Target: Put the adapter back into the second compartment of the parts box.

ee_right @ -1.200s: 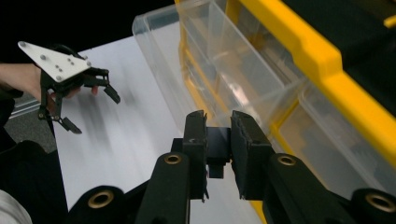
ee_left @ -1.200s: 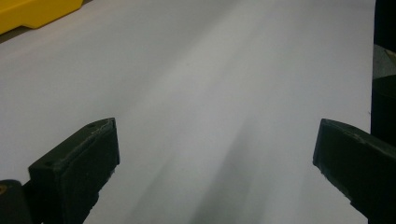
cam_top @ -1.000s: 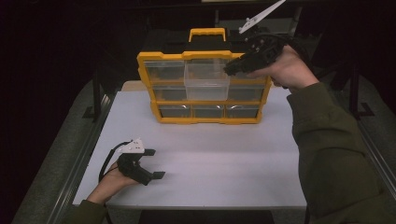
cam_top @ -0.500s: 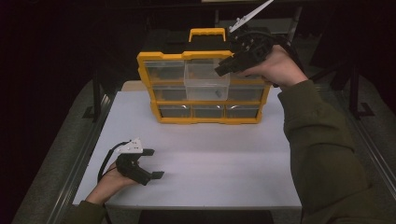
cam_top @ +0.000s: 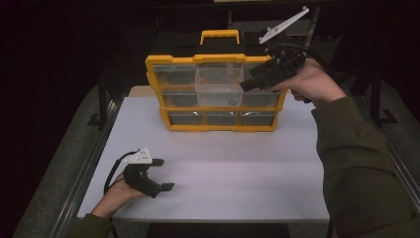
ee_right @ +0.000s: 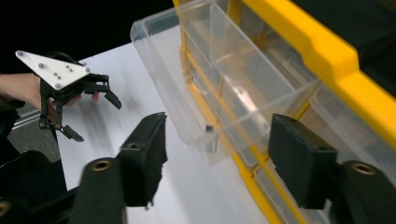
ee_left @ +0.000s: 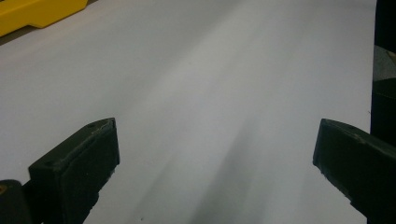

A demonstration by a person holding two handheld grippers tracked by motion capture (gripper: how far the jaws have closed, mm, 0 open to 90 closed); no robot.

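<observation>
At the centre of the high view a clear plastic drawer (cam_top: 219,94) sticks out from the middle row of a yellow organiser cabinet (cam_top: 218,58), which stands at the upper middle of the frame. In the right gripper view the same clear plastic drawer (ee_right: 196,93) fills the upper middle, pulled forward of the yellow frame, with a small tab at its front lip between our jaws.

We judge the drawer to be light, thin-walled and stiff, but smooth and somewhat slippery, and liable to crack or flex if squeezed hard. The front lip or its small tab looks like the best place to take hold, with a gentle pinch and a straight pull or push along the slide.

Our right hand-held gripper (cam_top: 246,85) hovers at the drawer's right front corner; in its own view the jaws stand wide apart on either side of the tab, holding nothing. Our left hand-held gripper (cam_top: 161,174) rests at the lower left of the high view, well apart from the cabinet, its jaws also spread wide and empty over bare surface.

The counter (cam_top: 237,168) is a plain, smooth white sheet, so the cabinet may slide on it if the drawer sticks. A metal rail runs along its left edge, and the room beyond is dark.
</observation>
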